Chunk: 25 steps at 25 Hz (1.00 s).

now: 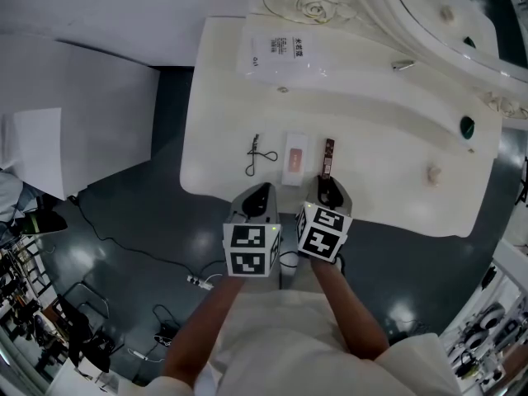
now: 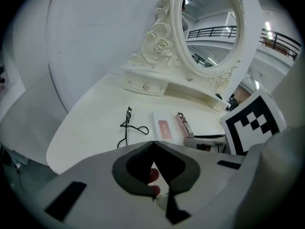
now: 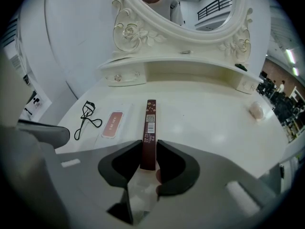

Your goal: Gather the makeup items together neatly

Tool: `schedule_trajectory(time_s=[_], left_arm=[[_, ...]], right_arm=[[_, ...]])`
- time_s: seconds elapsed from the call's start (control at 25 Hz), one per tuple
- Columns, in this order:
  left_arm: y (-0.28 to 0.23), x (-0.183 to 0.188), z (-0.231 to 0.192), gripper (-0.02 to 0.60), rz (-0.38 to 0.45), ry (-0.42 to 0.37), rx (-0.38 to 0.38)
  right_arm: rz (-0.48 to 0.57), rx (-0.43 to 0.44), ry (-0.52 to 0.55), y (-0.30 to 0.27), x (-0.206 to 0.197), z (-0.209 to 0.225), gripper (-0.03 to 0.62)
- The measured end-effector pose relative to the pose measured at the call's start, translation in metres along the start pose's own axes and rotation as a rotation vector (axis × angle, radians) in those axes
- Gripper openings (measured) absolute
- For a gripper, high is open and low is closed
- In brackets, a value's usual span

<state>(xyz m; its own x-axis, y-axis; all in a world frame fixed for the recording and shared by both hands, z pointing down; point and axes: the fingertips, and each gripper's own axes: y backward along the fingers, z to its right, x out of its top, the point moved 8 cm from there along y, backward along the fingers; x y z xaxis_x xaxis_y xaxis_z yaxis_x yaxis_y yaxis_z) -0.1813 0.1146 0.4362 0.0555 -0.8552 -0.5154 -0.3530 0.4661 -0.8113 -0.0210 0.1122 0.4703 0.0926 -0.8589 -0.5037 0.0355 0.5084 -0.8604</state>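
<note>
- Box: one slim, dark red-brown carton with a white barcode label on top and pale specks at its far end. It lies lengthwise near the front edge of the table, with its far end pointing at the mirror.
- Right gripper: jaws partly closed, with both pads pressed against the sides of the box's near end.
- Left gripper: jaw tips closed together with nothing between them. It is held just off the table's front edge, beside the right gripper.
- Case: one flat white rectangle with a pink label, just left of the box and parallel to it, not touching.
- Curler: one black wire eyelash curler, left of the case, with its loop handles toward the front edge.
- Row: box, case and curler make three items side by side, each apart from the next.
- Packet: one white printed sachet at the back of the table, below the mirror's carved base and well apart from the row.
- Lump: one small pale object alone on the right side of the table.
</note>
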Motion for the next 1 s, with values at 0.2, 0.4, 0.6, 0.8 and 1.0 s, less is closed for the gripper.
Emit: schedule_trajectory(time_s=[0.2, 0.4, 0.6, 0.8, 1.0], left_arm=[[0.0, -0.001, -0.001, 0.009, 0.0, 0.001, 0.001], [0.0, 0.0, -0.001, 0.009, -0.002, -0.001, 0.002], [0.001, 0.001, -0.002, 0.009, 0.002, -0.005, 0.003], [0.004, 0.004, -0.001, 0.009, 0.009, -0.012, 0.004], [0.008, 0.008, 0.007, 0.009, 0.022, -0.017, 0.003]], right_arm=[[-0.004, 0.009, -0.017, -0.001, 0.0, 0.001, 0.094], [-0.004, 0.02, -0.039, -0.001, 0.001, 0.0, 0.103], [0.022, 0.041, -0.05, 0.003, 0.005, 0.002, 0.121], [0.056, 0.061, -0.041, 0.01, 0.013, 0.005, 0.14], [0.083, 0.08, -0.03, 0.02, 0.017, 0.011, 0.14]])
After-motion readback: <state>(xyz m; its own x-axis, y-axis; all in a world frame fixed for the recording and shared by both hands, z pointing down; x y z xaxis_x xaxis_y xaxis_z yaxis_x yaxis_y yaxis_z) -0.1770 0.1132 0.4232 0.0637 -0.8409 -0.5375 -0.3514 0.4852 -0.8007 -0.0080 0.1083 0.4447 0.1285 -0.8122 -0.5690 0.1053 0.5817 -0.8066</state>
